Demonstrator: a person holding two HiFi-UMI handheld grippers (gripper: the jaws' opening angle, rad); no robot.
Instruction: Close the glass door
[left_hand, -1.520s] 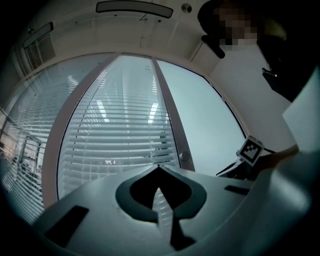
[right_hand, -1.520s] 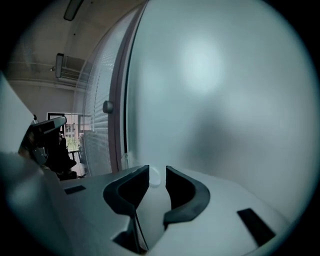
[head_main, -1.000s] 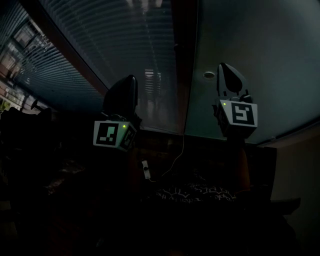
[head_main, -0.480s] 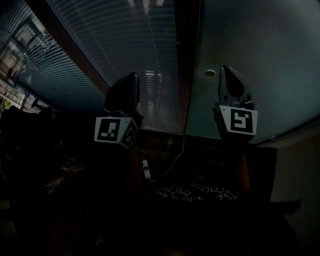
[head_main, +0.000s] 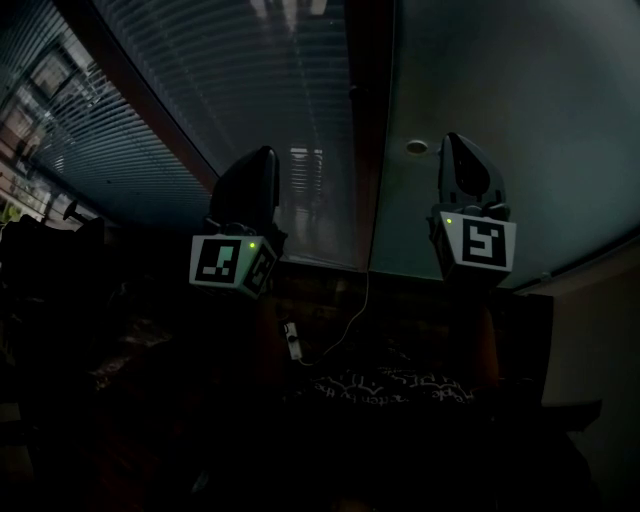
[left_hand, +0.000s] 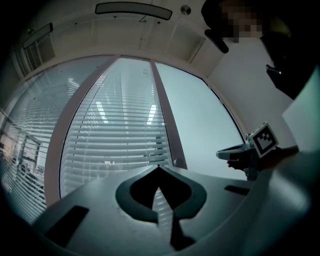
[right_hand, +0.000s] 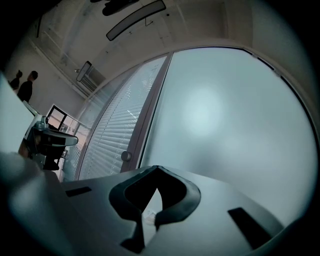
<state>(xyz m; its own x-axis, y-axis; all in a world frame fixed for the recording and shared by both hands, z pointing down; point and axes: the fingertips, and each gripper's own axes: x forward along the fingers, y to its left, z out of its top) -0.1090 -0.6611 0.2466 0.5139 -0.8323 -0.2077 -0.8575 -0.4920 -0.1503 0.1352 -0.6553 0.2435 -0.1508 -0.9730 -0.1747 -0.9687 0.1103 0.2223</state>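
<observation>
Both empty, jaws together: left gripper (head_main: 262, 160), right gripper (head_main: 455, 142); glass door (head_main: 510, 90) upright, long axis vertical.

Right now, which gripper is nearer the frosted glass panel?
Right. The right gripper is held up directly in front of the frosted glass panel; the left gripper faces the slatted-blind pane, on the far side of the dark frame post.

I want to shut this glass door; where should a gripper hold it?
Probably the small round knob on the dark upright frame: come straight at it, jaws either side. It stands proud; the flat glass offers no grip.
</observation>
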